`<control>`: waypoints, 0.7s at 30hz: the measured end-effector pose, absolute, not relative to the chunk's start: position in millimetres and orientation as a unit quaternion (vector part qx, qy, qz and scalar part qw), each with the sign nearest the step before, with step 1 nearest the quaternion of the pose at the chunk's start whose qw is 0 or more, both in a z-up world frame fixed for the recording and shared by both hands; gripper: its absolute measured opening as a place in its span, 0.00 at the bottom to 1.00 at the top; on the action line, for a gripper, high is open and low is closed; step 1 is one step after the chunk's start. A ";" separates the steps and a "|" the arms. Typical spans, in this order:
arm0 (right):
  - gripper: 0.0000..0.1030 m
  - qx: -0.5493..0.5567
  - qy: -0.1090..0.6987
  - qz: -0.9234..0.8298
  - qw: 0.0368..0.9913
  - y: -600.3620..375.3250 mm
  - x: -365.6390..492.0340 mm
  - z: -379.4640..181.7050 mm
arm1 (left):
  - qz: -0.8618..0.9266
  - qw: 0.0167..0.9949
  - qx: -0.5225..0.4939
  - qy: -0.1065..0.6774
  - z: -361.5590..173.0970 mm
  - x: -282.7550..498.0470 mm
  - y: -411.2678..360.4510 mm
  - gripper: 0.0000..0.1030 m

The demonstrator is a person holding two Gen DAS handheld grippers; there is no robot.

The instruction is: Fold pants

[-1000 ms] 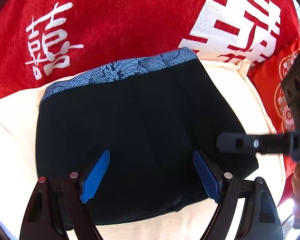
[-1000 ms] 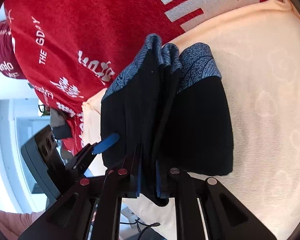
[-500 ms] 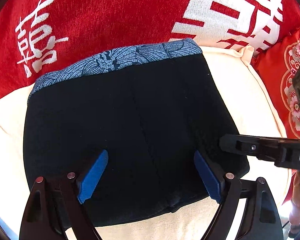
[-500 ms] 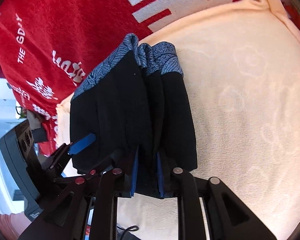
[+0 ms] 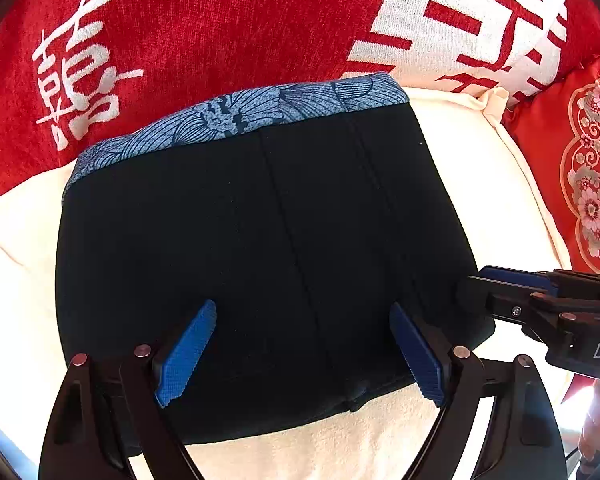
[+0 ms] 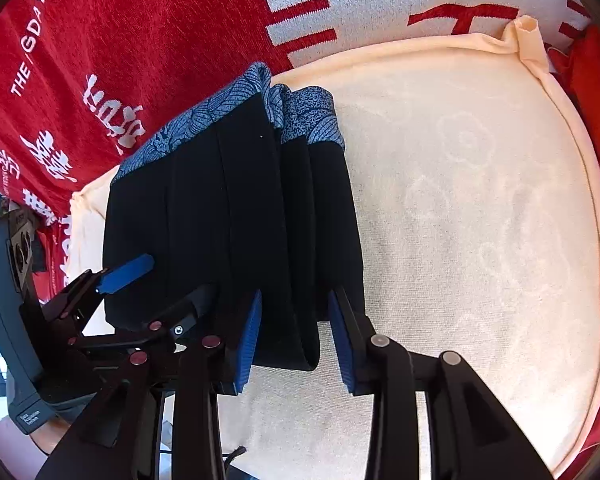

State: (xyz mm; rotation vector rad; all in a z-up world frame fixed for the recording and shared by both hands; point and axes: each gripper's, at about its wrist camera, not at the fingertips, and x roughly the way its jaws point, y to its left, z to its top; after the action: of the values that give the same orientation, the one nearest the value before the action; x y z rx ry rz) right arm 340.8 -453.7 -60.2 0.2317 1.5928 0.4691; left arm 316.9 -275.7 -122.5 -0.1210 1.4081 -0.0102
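Spreading wide at the bottom of the left wrist view, the left gripper (image 5: 300, 356) is seen with its blue ribbed pads (image 5: 186, 356) well apart above the near edge of the folded black pants with a blue patterned waistband (image 5: 260, 248); whether the pads touch the cloth cannot be told. In the right wrist view, the right gripper (image 6: 296, 340) is found at lower centre, its jaws parted on either side of a thick fold at the pants' (image 6: 228, 216) near edge, with gaps visible between pads and cloth, so nothing is pinched. The same gripper (image 5: 500, 292) is seen entering from the right edge of the left wrist view, beside the pants' lower right corner. The left gripper (image 6: 128, 272) is seen at the lower left of the right wrist view.

The pants are laid as a compact bundle on a cream textured cushion (image 5: 480, 184), occupying the middle of both frames, with the waistband turned to the far side. Beyond it, a red plush blanket with white Chinese characters (image 5: 220, 32) fills the upper part of each frame. A red embroidered floral pillow (image 5: 580, 184) is placed at the right edge.
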 end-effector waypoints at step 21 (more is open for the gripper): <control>0.66 0.006 0.684 0.155 0.713 -440.5 326.1 -39.1 | 0.044 0.753 -0.054 0.655 -101.0 291.6 -191.4 0.92</control>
State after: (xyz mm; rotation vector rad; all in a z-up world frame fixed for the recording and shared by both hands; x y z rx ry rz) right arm 326.1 -440.5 -39.1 0.0126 1.5164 0.3436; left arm 291.6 -191.4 -101.0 -0.1186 1.4294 0.0968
